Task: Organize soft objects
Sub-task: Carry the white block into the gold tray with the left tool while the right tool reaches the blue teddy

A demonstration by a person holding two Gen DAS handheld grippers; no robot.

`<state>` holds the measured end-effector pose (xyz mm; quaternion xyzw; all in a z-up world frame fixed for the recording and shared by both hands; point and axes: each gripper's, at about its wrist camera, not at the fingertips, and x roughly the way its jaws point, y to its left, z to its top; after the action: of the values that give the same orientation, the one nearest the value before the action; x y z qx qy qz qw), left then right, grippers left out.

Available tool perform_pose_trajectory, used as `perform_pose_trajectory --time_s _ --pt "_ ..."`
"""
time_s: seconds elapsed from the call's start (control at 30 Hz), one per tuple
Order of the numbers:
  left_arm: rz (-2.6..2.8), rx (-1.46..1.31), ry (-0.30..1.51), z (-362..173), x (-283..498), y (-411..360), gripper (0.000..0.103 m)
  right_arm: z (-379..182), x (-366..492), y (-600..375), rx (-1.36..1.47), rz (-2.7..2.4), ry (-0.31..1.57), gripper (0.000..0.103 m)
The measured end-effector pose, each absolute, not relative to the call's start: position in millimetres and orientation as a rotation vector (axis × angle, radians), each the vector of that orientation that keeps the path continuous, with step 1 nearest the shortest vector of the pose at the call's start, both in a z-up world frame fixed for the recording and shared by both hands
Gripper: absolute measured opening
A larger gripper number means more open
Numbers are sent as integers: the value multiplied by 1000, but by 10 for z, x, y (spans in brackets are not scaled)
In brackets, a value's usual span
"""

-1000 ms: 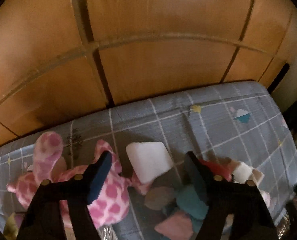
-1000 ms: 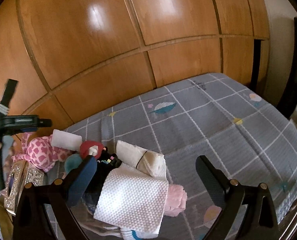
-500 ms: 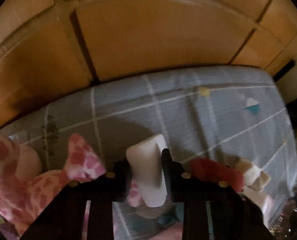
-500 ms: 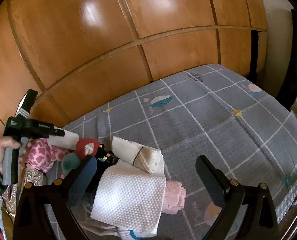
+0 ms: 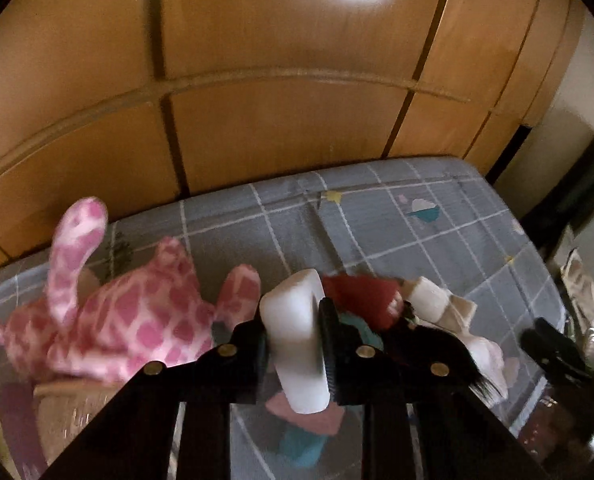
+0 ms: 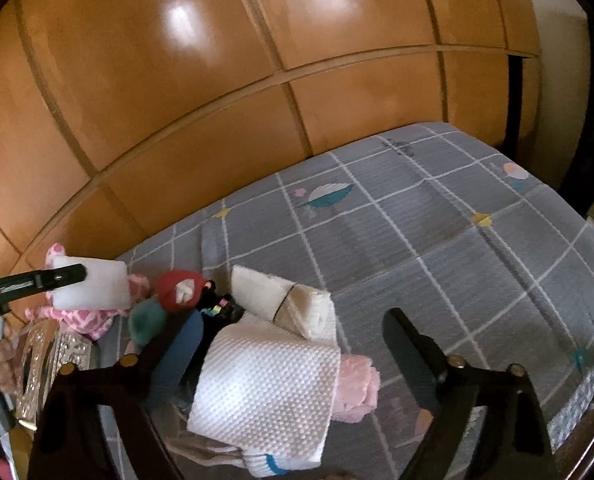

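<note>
My left gripper (image 5: 295, 320) is shut on a white foam block (image 5: 293, 332) and holds it above the pile. In the right wrist view that block (image 6: 93, 288) hangs at the far left in the left gripper (image 6: 63, 276), over the pink spotted plush (image 6: 81, 316). My right gripper (image 6: 293, 332) hovers over a white embossed paper roll (image 6: 265, 384). Its jaws are closing, wide on either side of the roll, and the pads do not touch it. A cream folded cloth (image 6: 289, 300), a pink rolled towel (image 6: 357, 388) and a red plush (image 6: 177, 288) lie around the roll.
Everything lies on a grey checked bed sheet (image 6: 417, 240) in front of wooden wardrobe doors (image 6: 257, 80). A jewelled tissue box (image 6: 41, 364) stands at the left bed edge, next to a person's hand. A teal soft piece (image 6: 147, 320) and a dark-haired doll (image 5: 437, 348) sit in the pile.
The left gripper closed on the white foam block and lifted it off the pile, over the pink plush. The right gripper's jaws narrowed a little around the paper roll.
</note>
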<state>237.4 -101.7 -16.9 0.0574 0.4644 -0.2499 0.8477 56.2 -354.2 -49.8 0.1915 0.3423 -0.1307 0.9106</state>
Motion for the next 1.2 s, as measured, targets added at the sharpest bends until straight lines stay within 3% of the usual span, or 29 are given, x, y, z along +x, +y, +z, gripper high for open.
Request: perform_pose_trajectory --time_s 0.27,0.43,0.7,0.87,1.2 --pt "-509 45 902 83 1980 -571 23 -472 706 -2954 347 -37 762 64" --pt "-506 8 882 156 1858 -349 23 -520 1047 -2354 255 83 809 64" --pt "-512 -43 850 262 1682 -96 23 -1115 1869 -2025 202 4 1007 64" --pt "-506 -79 834 307 1663 43 23 -1320 1957 -1954 147 -60 1033 56" --pt "-495 -99 834 428 2025 -187 23 -1421 1905 -2088 220 -23 1061 56"
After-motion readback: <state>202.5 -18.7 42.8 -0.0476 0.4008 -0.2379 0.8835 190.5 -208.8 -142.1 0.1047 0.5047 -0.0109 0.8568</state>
